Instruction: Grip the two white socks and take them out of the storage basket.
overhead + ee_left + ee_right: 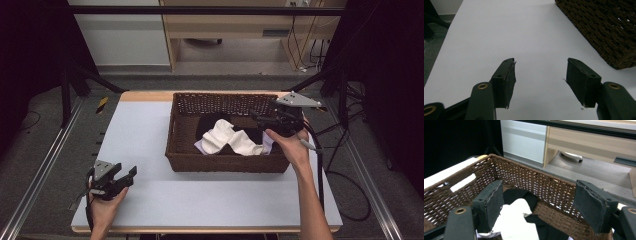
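Note:
A dark brown wicker basket (175, 127) stands on the white table, right of centre. Inside it lie a crumpled white cloth (227, 137), a black cloth (210, 122) beneath it and a pale lilac piece (200, 146). My right gripper (261, 119) hovers open over the basket's right end; in its own view the open right gripper (536, 207) frames the white cloth (516, 222), the black cloth (517, 194) and the basket's far wall (534, 182). My left gripper (131, 175) rests open near the table's front left corner; the left gripper (540, 80) holds nothing, with the basket's corner (609, 32) ahead to the right.
The white tabletop (140, 135) has free room left of and in front of the basket. Metal frame rails (45, 160) run along both sides of the table. A wooden cabinet (240, 25) and cables stand on the floor beyond the far edge.

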A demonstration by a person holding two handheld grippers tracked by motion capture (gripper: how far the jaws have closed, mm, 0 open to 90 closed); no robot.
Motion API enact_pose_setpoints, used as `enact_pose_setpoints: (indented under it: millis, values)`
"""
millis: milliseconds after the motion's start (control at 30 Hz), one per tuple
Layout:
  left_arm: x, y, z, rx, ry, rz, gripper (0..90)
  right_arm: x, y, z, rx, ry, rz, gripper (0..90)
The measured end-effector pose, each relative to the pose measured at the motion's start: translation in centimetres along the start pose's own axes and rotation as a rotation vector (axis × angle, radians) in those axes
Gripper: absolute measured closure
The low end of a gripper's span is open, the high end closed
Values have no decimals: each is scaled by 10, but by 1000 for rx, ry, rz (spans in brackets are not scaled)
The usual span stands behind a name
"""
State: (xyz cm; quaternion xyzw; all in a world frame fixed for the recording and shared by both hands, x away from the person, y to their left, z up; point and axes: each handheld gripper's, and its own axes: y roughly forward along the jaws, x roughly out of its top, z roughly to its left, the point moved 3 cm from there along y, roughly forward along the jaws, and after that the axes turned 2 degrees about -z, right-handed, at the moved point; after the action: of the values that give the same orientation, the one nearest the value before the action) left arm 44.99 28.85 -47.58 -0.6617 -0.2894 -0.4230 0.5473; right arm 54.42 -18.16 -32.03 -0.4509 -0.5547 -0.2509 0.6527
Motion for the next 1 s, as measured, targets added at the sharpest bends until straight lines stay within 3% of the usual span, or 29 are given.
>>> enact_pose_setpoints:
  millis: [200,367,700,1000]
  values:
    - [0,1,0,-2,1,1,390,1,19,-4,13,-29,10,258]
    - [0,2,0,-6,5,8,391,1,34,-5,18,-21,16,249]
    - [0,1,0,-12,6,3,392,-18,77,-7,31,-3,137,302]
    - [0,2,-1,-14,7,6,394,-46,99,-7,42,-12,226,332]
